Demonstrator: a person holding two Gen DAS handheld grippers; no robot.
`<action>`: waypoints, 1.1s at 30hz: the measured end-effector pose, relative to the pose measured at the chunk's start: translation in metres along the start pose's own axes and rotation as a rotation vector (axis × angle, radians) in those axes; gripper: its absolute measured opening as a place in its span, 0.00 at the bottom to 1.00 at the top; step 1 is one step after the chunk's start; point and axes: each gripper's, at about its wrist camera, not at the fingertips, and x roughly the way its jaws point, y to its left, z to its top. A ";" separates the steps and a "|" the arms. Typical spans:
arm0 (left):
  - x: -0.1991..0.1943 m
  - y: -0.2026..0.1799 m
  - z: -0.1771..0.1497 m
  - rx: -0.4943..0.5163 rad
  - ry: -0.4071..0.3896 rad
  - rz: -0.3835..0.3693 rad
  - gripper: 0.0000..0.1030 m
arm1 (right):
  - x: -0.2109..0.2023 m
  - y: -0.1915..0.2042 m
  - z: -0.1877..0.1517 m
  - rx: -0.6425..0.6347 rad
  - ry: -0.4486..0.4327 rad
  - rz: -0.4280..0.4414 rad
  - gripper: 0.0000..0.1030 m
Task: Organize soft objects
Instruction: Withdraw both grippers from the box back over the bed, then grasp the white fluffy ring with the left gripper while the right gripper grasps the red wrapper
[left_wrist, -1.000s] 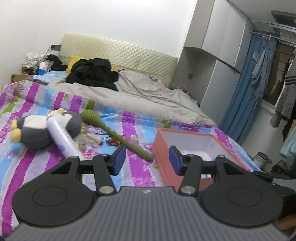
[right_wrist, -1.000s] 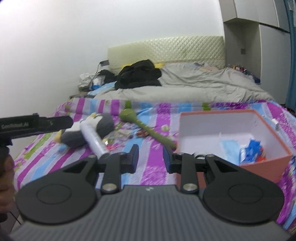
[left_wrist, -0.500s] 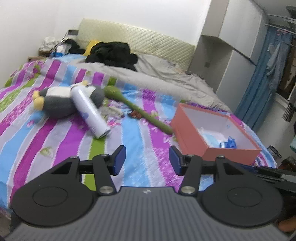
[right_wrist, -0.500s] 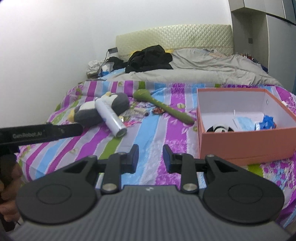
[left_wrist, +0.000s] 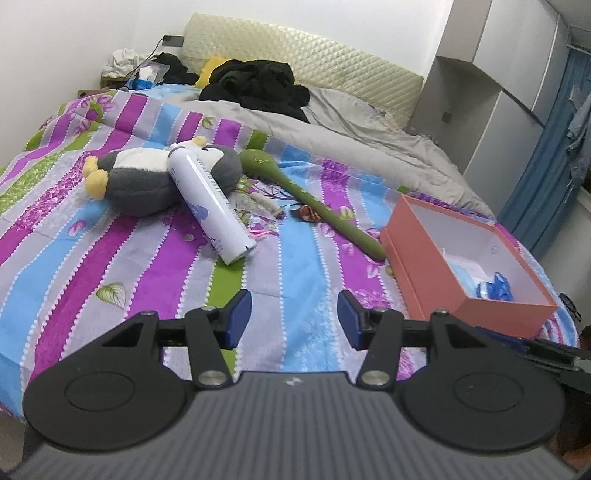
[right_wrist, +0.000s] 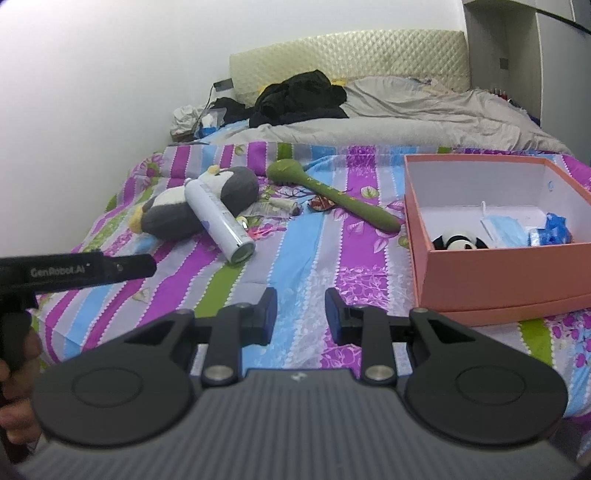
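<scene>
A grey and white penguin plush (left_wrist: 147, 181) (right_wrist: 221, 195) lies on the striped bedspread at the left. A white spray can (left_wrist: 210, 206) (right_wrist: 218, 221) leans across it. A green long-handled massage stick (left_wrist: 314, 206) (right_wrist: 332, 199) lies toward a salmon box (left_wrist: 436, 288) (right_wrist: 498, 280). The box holds a small panda plush (right_wrist: 458, 242), a face mask (right_wrist: 502, 230) and a blue item (right_wrist: 550, 229). My left gripper (left_wrist: 293, 317) is open and empty above the bed's near end. My right gripper (right_wrist: 300, 314) is open and empty beside the box.
A grey duvet (left_wrist: 351, 122) and black clothes (left_wrist: 258, 85) cover the far bed by a quilted headboard (left_wrist: 314, 66). Small wrappers (left_wrist: 266, 205) lie between can and stick. Wardrobe (left_wrist: 498, 103) and blue curtain (left_wrist: 546, 158) stand right. The left gripper's body (right_wrist: 74, 271) shows at left.
Both grippers have risen and pulled back toward the foot of the bed, so more of the bedspread and the box interior shows. Jaws stay open. No object has moved.
</scene>
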 end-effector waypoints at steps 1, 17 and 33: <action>0.006 0.001 0.004 -0.002 0.005 0.002 0.56 | 0.006 0.001 0.002 -0.002 0.005 0.001 0.31; 0.133 0.032 0.068 0.043 0.074 0.065 0.56 | 0.121 -0.008 0.038 0.039 0.046 0.018 0.31; 0.312 0.067 0.146 -0.031 0.116 -0.003 0.55 | 0.272 -0.035 0.070 0.123 0.042 -0.019 0.31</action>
